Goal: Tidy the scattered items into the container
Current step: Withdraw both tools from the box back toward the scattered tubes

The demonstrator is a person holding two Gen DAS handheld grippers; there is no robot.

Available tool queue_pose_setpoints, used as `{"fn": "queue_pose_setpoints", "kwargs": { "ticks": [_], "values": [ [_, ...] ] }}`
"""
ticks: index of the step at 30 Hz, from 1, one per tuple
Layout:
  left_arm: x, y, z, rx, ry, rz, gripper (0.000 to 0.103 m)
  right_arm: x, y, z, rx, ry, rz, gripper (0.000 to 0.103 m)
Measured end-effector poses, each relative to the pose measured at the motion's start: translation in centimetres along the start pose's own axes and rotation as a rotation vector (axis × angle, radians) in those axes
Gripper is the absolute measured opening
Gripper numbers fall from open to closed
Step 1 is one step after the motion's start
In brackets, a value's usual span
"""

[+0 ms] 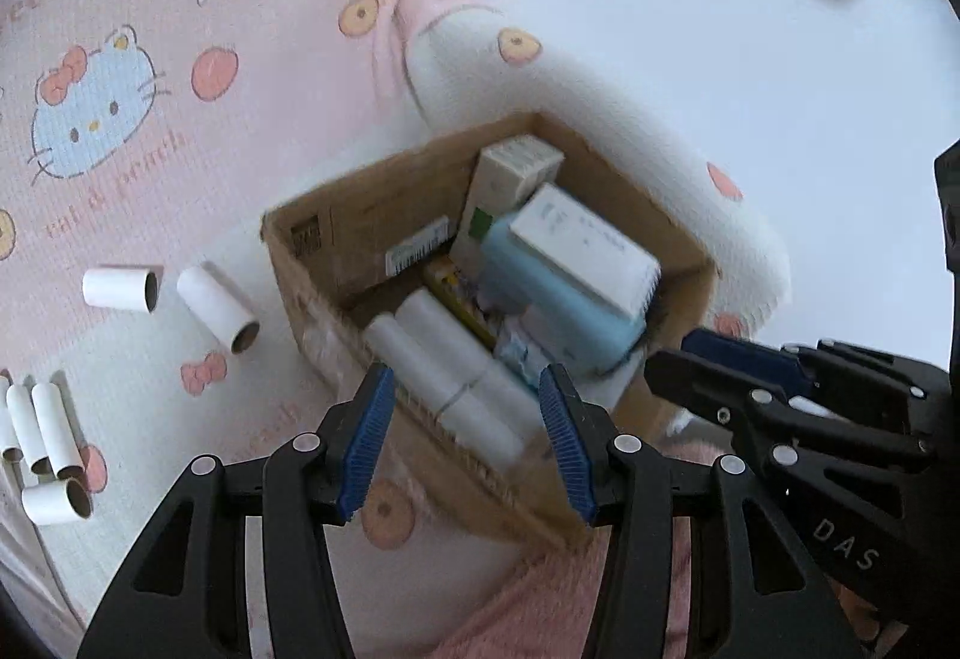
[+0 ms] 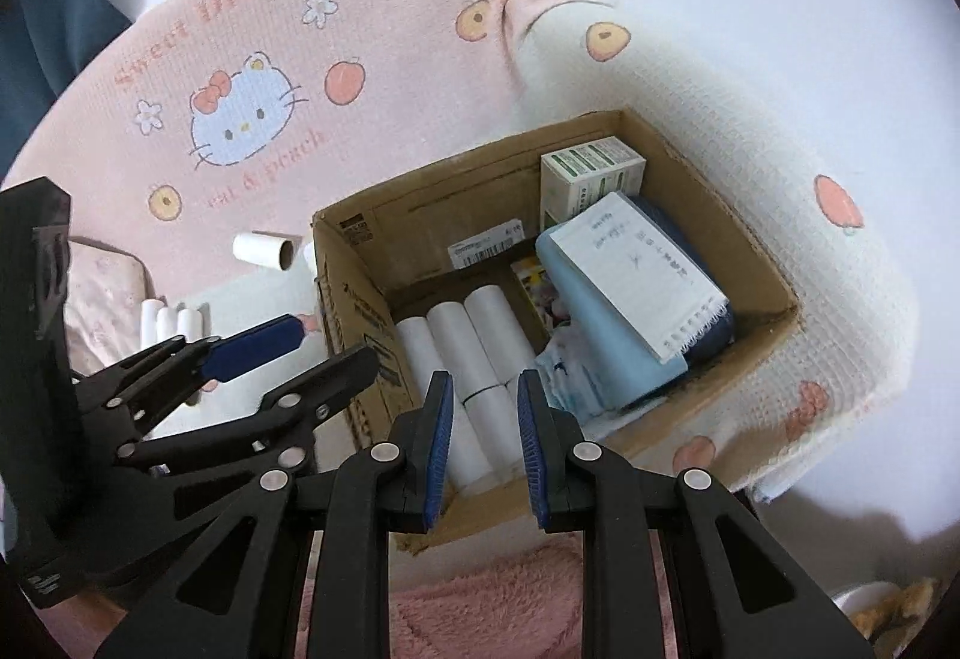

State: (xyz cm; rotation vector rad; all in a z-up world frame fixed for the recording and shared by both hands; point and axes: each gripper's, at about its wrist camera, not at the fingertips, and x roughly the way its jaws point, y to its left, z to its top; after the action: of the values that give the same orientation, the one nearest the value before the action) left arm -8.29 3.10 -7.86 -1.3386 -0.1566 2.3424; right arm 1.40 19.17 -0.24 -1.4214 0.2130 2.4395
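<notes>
The open brown cardboard box (image 2: 354, 263) on the pink cartoon-print blanket (image 1: 150, 29) holds white paper tubes (image 2: 456, 347), lying just beyond both grippers' fingertips. The left gripper (image 1: 468, 419) hangs released and empty; the right gripper (image 2: 483, 413), jaws narrowly parted, grasps nothing. More white paper tubes (image 1: 120, 288) lie loose on the blanket left of the box.

Brown cardboard box (image 2: 372, 263) on pink, cat-and-peach-printed blanket (image 2: 252, 59); white tubes (image 2: 450, 335).

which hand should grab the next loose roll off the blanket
Left, probably. The left gripper is open with nothing between its fingers, and the loose rolls lie on the blanket on its side of the cardboard box. The right gripper hangs over the box, farther from them.
</notes>
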Motion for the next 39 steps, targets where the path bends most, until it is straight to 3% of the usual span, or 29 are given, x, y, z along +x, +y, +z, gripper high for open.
{"fn": "queue_pose_setpoints", "kwargs": {
  "ticks": [6,13,17,19,25,31,33,39],
  "values": [
    [-2.1,-0.2,-2.0,0.040,-0.058,0.004,0.055,-1.1,2.2,-1.8,-0.050,-0.010,-0.045,0.018],
    [-5.4,0.5,-4.2,0.047,-0.135,0.019,0.055,-2.1,4.8,-2.8,-0.124,-0.088,-0.094,0.018],
    [-6.3,2.2,-5.6,0.012,-0.131,0.017,0.055,-1.9,6.6,-4.0,-0.151,-0.123,-0.049,0.018],
    [-6.4,3.2,-6.5,-0.010,-0.106,0.040,0.055,-1.4,7.4,-4.5,-0.154,-0.116,-0.031,0.018],
    [-7.5,5.8,-10.1,0.042,-0.098,0.214,0.055,-0.5,10.3,-6.4,-0.205,-0.126,0.011,0.019],
    [-8.8,11.5,-14.0,-0.145,-0.071,0.212,0.055,0.5,13.4,-7.6,-0.238,-0.199,0.160,0.019],
    [-9.2,13.9,-15.4,-0.216,-0.059,0.214,0.055,1.5,14.7,-7.7,-0.238,-0.186,0.200,0.019],
    [-11.5,20.2,-17.7,-0.327,-0.077,0.233,0.055,4.2,18.3,-7.5,-0.318,-0.165,0.207,0.019]
  ]
}}
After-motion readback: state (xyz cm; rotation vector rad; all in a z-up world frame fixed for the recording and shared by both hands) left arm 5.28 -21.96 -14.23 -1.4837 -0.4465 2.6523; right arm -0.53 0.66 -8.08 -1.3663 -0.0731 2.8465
